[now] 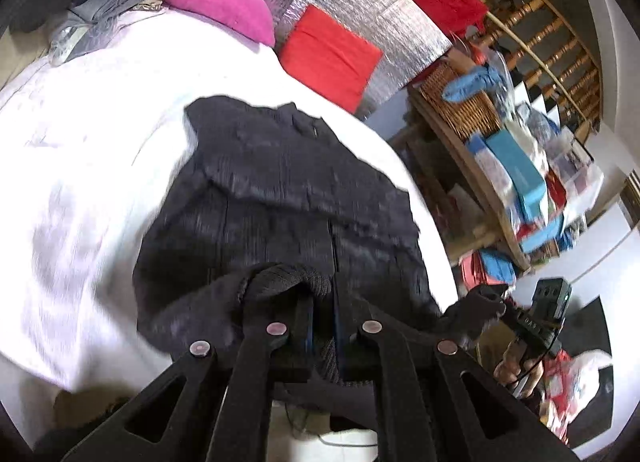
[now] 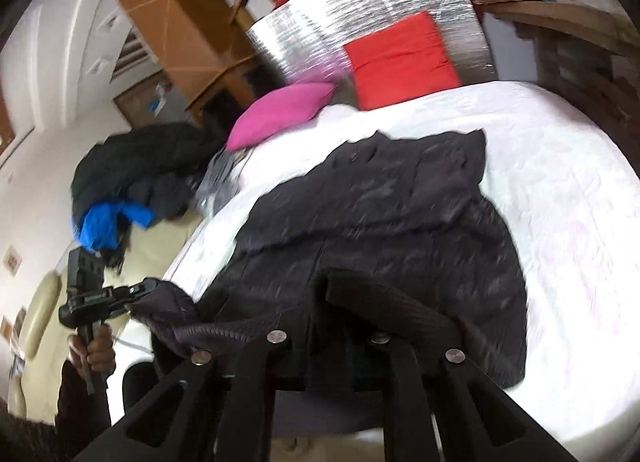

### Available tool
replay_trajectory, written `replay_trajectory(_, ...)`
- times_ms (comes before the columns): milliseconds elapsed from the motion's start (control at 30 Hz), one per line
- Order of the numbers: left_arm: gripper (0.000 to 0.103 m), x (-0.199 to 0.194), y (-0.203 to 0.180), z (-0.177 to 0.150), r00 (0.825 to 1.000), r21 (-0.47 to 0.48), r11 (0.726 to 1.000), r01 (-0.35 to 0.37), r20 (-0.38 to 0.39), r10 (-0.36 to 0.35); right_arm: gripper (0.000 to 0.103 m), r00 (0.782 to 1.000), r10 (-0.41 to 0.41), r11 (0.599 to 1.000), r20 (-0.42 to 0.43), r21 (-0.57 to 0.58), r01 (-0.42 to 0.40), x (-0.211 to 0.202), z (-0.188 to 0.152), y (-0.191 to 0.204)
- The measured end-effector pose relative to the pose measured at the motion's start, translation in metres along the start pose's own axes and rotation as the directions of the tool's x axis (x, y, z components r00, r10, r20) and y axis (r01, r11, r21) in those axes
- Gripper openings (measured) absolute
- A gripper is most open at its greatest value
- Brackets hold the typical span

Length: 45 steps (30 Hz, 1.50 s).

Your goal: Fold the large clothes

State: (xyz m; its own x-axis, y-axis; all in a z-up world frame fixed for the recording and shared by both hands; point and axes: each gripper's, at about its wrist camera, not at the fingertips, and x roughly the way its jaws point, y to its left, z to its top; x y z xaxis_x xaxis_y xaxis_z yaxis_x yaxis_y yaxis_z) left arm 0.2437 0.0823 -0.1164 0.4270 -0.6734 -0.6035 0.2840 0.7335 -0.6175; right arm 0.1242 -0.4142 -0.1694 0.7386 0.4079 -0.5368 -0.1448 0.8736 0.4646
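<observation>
Both hand-held grippers, left [image 1: 322, 318] and right [image 2: 332, 318], pinch the hem of a black padded jacket [image 2: 380, 214] spread on the white bed [image 2: 560, 222]; lifting evenly should keep the fold square.

Pink pillow [image 1: 216, 2], red cushion [image 1: 328, 56] — silver foil backing [image 1: 360, 2], wicker basket [image 1: 460, 102], cluttered wooden shelf [image 1: 472, 166].

Black quilted jacket [image 1: 288, 190] on a white bedsheet [image 1: 100, 142]; pink cushion [image 1: 216, 2], red cushion [image 1: 328, 58], silver foil headboard [image 1: 360, 10].
</observation>
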Motion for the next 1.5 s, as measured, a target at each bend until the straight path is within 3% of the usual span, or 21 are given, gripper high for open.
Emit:
replay_trajectory(200, 0.008, 0.057, 0.032, 0.041, 1.000, -0.084, 0.996, -0.019, -0.009, 0.018, 0.010, 0.999, -0.035, 0.992, -0.002, 0.118, 0.034, 0.049, 0.037, -0.040)
replay_trajectory(400, 0.012, 0.115, 0.079, 0.031, 0.989, -0.205, 0.974, -0.097, -0.132, 0.071, 0.010, 0.995, -0.054, 0.974, -0.089, 0.216, 0.073, 0.107, 0.033, -0.080)
replay_trajectory(533, 0.015, 0.119, 0.099, 0.022, 0.986, -0.277, 0.960, -0.045, -0.167, -0.002, 0.010, 0.990, -0.088, 0.971, -0.111, 0.213, 0.110, 0.112, 0.030, -0.088)
replay_trajectory(600, 0.023, 0.114, 0.101, 0.022, 0.987, -0.292, 0.957, -0.006, -0.155, -0.041, 0.010, 0.990, -0.084, 0.967, -0.113, 0.231, 0.109, 0.114, 0.029, -0.094)
replay_trajectory(633, 0.037, 0.108, 0.099, 0.022, 0.989, -0.282, 0.959, 0.014, -0.137, -0.055, 0.010, 0.989, -0.091, 0.966, -0.116, 0.232, 0.116, 0.115, 0.029, -0.096)
replay_trajectory(667, 0.062, 0.100, 0.097, 0.022, 0.993, -0.261, 0.965, 0.021, -0.108, -0.051, 0.010, 0.988, -0.095, 0.965, -0.123, 0.232, 0.122, 0.116, 0.028, -0.097)
replay_trajectory(733, 0.087, 0.080, 0.092, 0.020, 1.000, -0.209, 0.978, -0.013, -0.025, 0.008, 0.010, 0.985, -0.107, 0.961, -0.138, 0.238, 0.138, 0.116, 0.026, -0.100)
replay_trajectory(833, 0.087, 0.063, 0.092, 0.019, 0.999, -0.167, 0.986, -0.015, 0.038, 0.021, 0.011, 0.990, -0.043, 0.950, -0.136, 0.300, 0.082, 0.109, 0.026, -0.109)
replay_trajectory(933, 0.087, 0.056, 0.104, 0.014, 0.998, -0.194, 0.981, 0.003, 0.068, 0.011, 0.013, 0.992, 0.034, 0.931, -0.118, 0.364, 0.011, 0.099, 0.026, -0.120)
replay_trajectory(967, 0.087, 0.057, 0.107, 0.013, 0.998, -0.196, 0.981, -0.006, 0.068, 0.020, 0.020, 0.994, 0.043, 0.926, -0.102, 0.377, -0.001, 0.093, 0.026, -0.125)
replay_trajectory(1000, 0.087, 0.059, 0.109, 0.011, 0.998, -0.191, 0.981, -0.024, 0.059, 0.036, 0.029, 0.995, 0.041, 0.925, -0.095, 0.381, -0.002, 0.089, 0.026, -0.128)
replay_trajectory(1067, 0.087, 0.062, 0.109, 0.009, 0.998, -0.169, 0.985, -0.035, 0.048, 0.044, 0.090, 0.997, 0.036, 0.910, -0.071, 0.414, -0.003, 0.078, 0.024, -0.138)
replay_trajectory(1167, 0.087, 0.068, 0.094, 0.005, 0.999, -0.078, 0.997, -0.012, 0.043, 0.016, 0.092, 0.998, 0.048, 0.893, 0.027, 0.447, -0.055, 0.061, 0.021, -0.150)
replay_trajectory(1233, 0.087, 0.075, 0.083, 0.001, 0.999, -0.006, 1.000, -0.031, 0.035, 0.031, 0.092, 0.997, 0.078, 0.901, 0.022, 0.427, -0.080, 0.060, 0.022, -0.152)
replay_trajectory(1333, 0.087, 0.097, 0.069, -0.004, 0.998, 0.083, 0.995, -0.055, -0.039, 0.059, 0.091, 0.989, 0.129, 0.917, -0.066, 0.389, -0.094, 0.079, 0.023, -0.146)
replay_trajectory(1400, 0.086, 0.106, 0.069, -0.010, 0.993, 0.111, 0.992, -0.065, -0.087, 0.075, 0.089, 0.979, 0.123, 0.939, -0.165, 0.338, -0.061, 0.099, 0.021, -0.137)
replay_trajectory(1433, 0.086, 0.112, 0.069, -0.014, 0.989, 0.135, 0.988, -0.074, -0.114, 0.090, 0.084, 0.965, 0.107, 0.952, -0.240, 0.306, -0.029, 0.113, 0.017, -0.132)
replay_trajectory(1500, 0.070, 0.116, 0.066, -0.021, 0.983, 0.183, 0.978, -0.096, -0.135, 0.122, 0.076, 0.937, 0.081, 0.967, -0.339, 0.256, 0.009, 0.129, 0.007, -0.126)
